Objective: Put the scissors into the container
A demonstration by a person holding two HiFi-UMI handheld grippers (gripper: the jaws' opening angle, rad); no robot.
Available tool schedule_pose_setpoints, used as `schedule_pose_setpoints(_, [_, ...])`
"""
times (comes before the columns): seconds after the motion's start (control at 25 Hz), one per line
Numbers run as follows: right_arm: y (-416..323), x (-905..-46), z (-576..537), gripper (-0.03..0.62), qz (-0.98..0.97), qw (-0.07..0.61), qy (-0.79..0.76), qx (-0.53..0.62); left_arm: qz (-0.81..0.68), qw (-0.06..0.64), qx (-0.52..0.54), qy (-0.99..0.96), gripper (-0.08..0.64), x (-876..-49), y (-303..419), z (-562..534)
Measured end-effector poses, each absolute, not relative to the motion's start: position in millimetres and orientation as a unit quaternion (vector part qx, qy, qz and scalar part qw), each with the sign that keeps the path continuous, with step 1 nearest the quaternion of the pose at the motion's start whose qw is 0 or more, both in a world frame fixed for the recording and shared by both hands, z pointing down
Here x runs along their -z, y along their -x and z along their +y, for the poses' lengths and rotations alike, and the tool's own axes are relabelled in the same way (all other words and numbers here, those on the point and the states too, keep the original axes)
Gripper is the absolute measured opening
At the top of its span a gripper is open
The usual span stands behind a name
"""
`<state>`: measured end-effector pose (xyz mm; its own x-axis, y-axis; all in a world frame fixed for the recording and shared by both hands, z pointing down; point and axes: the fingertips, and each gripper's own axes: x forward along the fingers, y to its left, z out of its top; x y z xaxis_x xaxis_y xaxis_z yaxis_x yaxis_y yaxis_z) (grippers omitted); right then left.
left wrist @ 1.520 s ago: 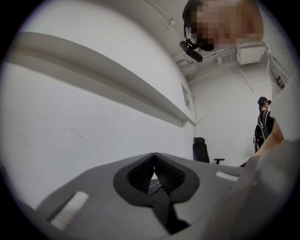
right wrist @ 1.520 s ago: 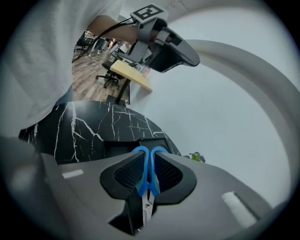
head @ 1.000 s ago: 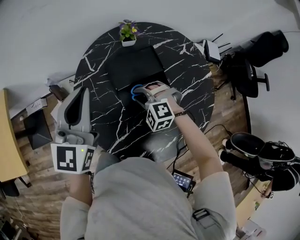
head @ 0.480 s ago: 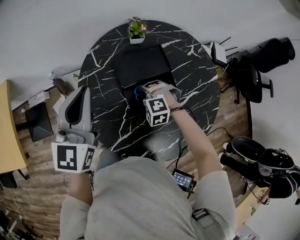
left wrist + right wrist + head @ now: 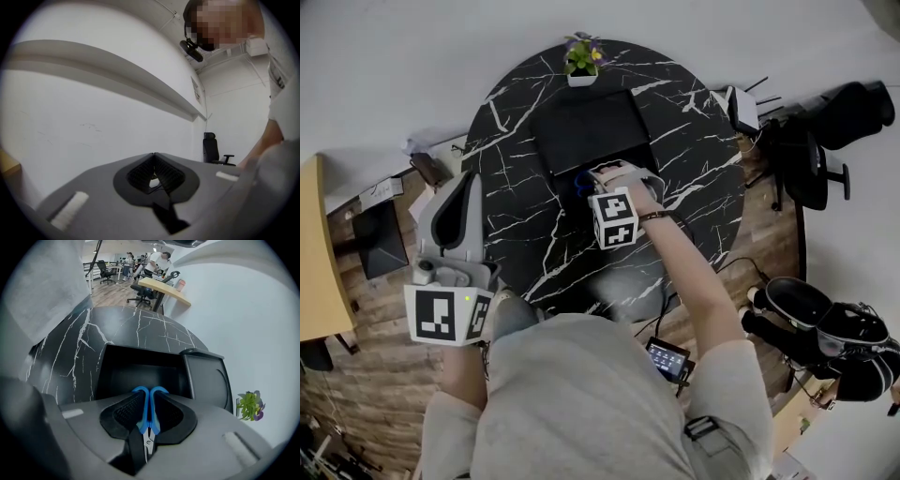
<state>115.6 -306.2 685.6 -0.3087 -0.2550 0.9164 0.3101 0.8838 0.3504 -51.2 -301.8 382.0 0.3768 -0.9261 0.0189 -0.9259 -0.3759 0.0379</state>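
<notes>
1. Left gripper (image 5: 154, 164): jaws pressed together with nothing between them. It is held up off the left side of the table, pointing at a bare wall, and has no part in this step.
2. Round black marble table (image 5: 517, 234): open surface on the left and near sides. I see no loose items there.
3. Black container (image 5: 140, 348): open, with its cavity directly ahead of the right gripper and apparently empty.
4. Right gripper (image 5: 149, 411): jaws clamped on the blue-handled scissors (image 5: 149, 420). The handle loops lead and the blades trail back towards the gripper body. By my judgement, the scissors are at the container's near rim and not yet inside.
5. Hinged lid (image 5: 208, 376): it stands open to the right of the cavity, with a small potted plant (image 5: 249, 405) beyond it.
6. Recommended handling: I would carry the loops forward past the near wall, lower them into the cavity, and only then let the jaws part. Releasing too soon risks the scissors catching on the rim.
7. Clearance: I would stay left of the lid. Room is free above and on the left side, and the walls are the only edges to mind.
</notes>
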Motion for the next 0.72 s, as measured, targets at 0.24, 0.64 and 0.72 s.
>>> schedule_pose_setpoints(0.24, [-116, -688, -307, 0.075, -0.772, 0.593, 0.007, 0.229, -0.563, 0.021, 0.002, -0.826, 0.058, -381, 59, -298])
schedule_pose_setpoints(0.64, [-108, -633, -311, 0.045, -0.834, 0.520, -0.128, 0.134, -0.540, 0.007, 0.016, -0.841, 0.059, -367, 64, -293])
schedule_pose_setpoints(0.72, [-109, -615, -313, 0.003, -0.847, 0.487, -0.186, 0.100, -0.530, 0.001, 0.022, -0.848, 0.058, -360, 64, -293])
